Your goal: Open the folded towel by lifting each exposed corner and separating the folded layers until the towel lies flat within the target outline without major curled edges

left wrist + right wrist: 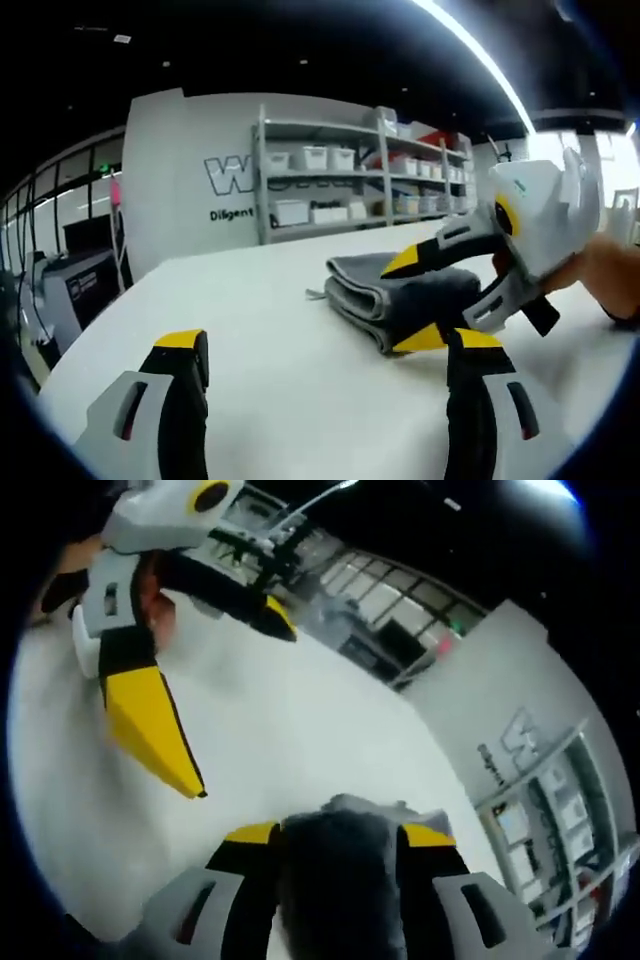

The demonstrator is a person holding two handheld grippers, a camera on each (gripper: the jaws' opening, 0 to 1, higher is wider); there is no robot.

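Towel (400,300) sits folded on the white surface (250,340); the left gripper (320,400) waits wide and empty, while the right gripper (440,295) bites its near edge. Shelves (350,170) stand far behind. Gray cloth (340,870) sits between the right fingers (250,865); grabbing all layers would lift the whole stack.

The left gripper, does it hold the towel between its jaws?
No, the left gripper has its jaws wide apart over the bare table, and the towel lies beyond them.
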